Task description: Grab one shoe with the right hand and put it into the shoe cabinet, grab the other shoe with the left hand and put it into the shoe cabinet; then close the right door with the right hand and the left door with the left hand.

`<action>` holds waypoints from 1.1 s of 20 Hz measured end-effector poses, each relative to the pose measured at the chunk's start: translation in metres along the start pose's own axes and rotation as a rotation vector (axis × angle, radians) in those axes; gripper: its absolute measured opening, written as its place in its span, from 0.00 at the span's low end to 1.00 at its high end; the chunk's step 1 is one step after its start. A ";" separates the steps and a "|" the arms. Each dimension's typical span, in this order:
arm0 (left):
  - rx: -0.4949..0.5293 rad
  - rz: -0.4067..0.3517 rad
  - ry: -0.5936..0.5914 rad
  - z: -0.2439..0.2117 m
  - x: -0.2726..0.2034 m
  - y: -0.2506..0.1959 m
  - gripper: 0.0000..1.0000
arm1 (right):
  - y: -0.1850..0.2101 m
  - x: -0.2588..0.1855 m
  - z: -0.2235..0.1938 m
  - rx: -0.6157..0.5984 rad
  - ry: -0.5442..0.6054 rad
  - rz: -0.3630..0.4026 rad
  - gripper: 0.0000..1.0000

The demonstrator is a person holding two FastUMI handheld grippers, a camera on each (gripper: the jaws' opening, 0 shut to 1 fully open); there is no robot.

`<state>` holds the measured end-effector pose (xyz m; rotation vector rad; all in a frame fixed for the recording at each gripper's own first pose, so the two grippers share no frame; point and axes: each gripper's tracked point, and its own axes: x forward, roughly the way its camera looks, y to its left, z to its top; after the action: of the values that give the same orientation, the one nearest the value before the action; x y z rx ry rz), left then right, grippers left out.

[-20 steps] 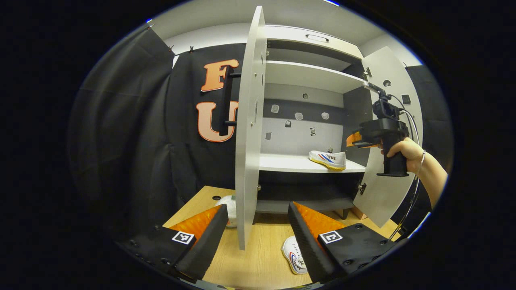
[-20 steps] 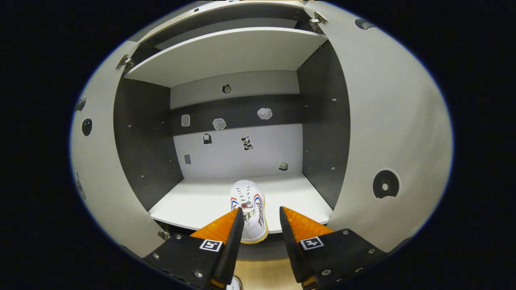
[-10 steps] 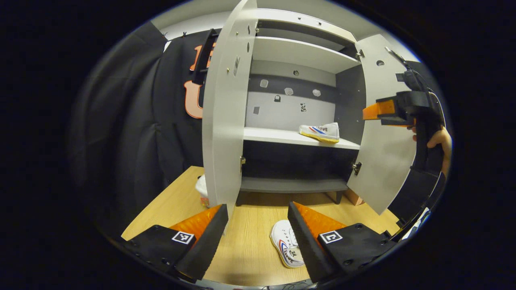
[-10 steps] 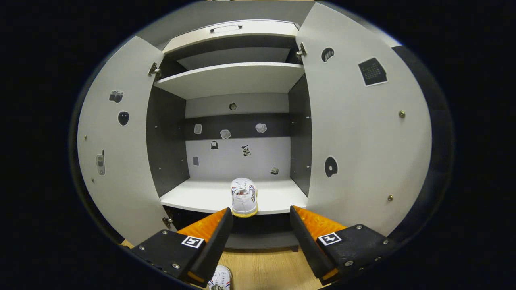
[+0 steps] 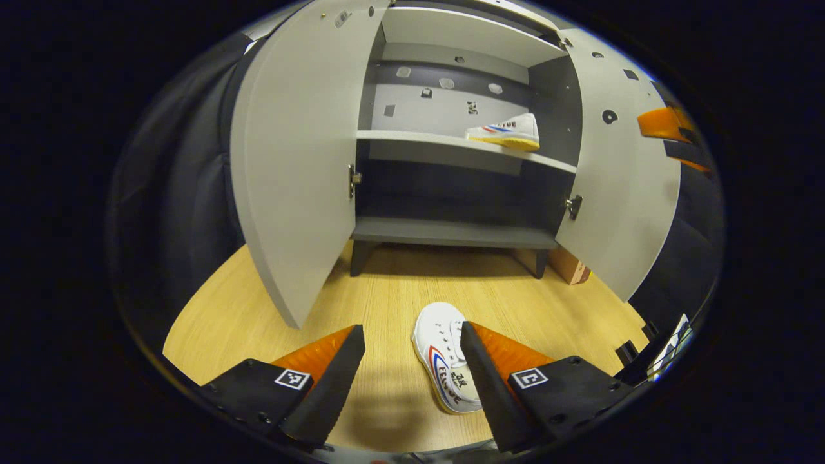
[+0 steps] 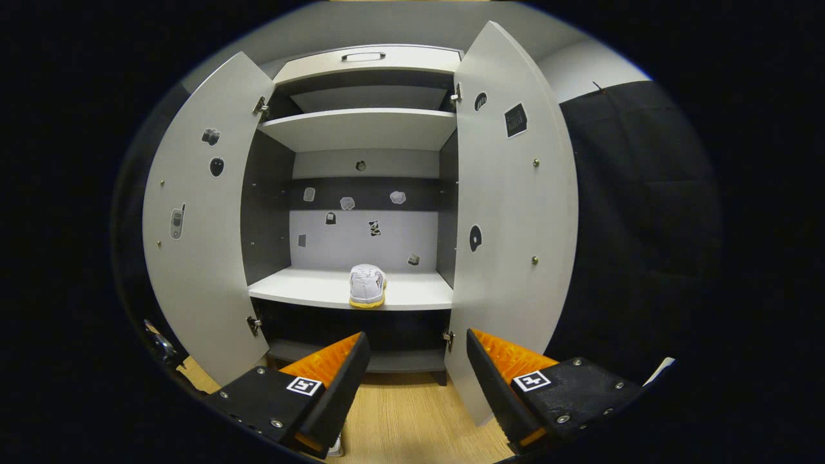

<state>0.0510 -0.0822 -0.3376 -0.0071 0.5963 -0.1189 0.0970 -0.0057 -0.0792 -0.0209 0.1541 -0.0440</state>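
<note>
Left gripper view, floor shoe blue side lettering, illegible

- One white shoe with red and blue stripes lies on the middle shelf of the shoe cabinet.
- The other shoe lies on the floor before the cabinet.
- Left door and right door stand open.

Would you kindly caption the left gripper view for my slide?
Open left gripper hovers near the floor shoe; its mate sits shelved in the open cabinet.
</note>
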 end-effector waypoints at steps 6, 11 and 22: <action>0.031 -0.031 0.131 -0.053 0.041 -0.019 0.98 | -0.026 -0.013 -0.009 0.009 0.022 -0.033 0.92; 0.062 -0.016 0.243 -0.091 0.068 -0.012 0.98 | -0.045 -0.023 -0.012 0.032 0.020 -0.056 0.92; 0.117 -0.062 0.346 -0.109 0.084 -0.030 0.66 | -0.064 -0.020 -0.019 0.046 0.024 -0.087 0.92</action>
<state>0.0556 -0.1184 -0.4739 0.1106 0.9346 -0.2173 0.0719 -0.0687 -0.0932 0.0187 0.1766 -0.1344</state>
